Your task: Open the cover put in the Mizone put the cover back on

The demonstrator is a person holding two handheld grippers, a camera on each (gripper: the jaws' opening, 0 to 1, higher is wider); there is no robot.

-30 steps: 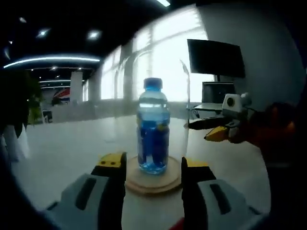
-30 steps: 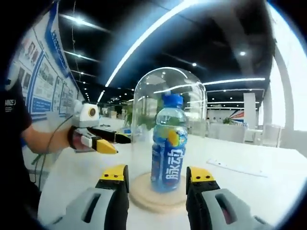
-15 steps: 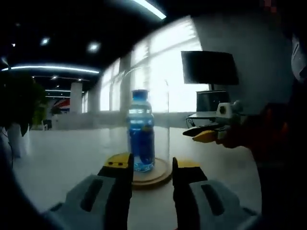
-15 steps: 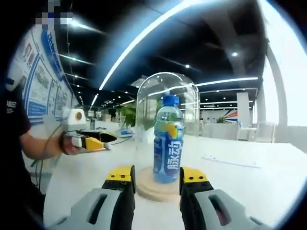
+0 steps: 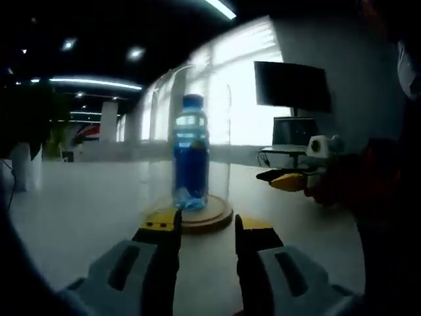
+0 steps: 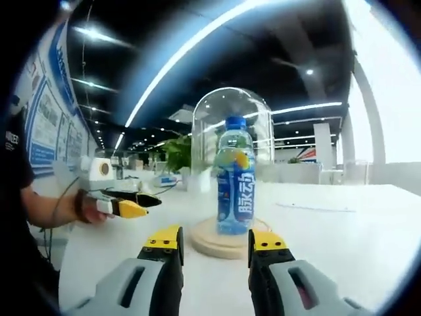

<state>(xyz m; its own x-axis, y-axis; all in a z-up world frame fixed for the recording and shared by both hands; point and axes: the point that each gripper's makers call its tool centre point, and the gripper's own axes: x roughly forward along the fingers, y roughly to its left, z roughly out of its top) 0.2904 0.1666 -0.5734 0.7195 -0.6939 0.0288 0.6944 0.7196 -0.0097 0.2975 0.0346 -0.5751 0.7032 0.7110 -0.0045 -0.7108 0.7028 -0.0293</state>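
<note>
A blue Mizone bottle [image 5: 190,155] [image 6: 235,176] stands upright on a round wooden base [image 5: 212,217] [image 6: 214,241], under a clear glass dome cover [image 5: 220,118] [image 6: 263,122] that rests on the base. My left gripper [image 5: 205,229] is open just short of the base, nothing between its jaws. It also comes in from the left in the right gripper view, as the left gripper [image 6: 131,203] held by a hand. My right gripper [image 6: 215,241] is open at the base's near edge, empty. It enters the left gripper view as the right gripper [image 5: 279,178], off to the right of the dome.
Everything stands on a wide white table [image 5: 85,204] [image 6: 342,230]. A dark monitor [image 5: 293,85] and a laptop [image 5: 297,128] sit at the back right. A sheet of paper [image 6: 316,207] lies beyond the dome, and a plant [image 6: 176,153] stands further back.
Both views have drawn back a little from the dome, which looks smaller. Both grippers' jaws stand somewhat closer together than a second ago. Bottle, dome and base have not moved.
</note>
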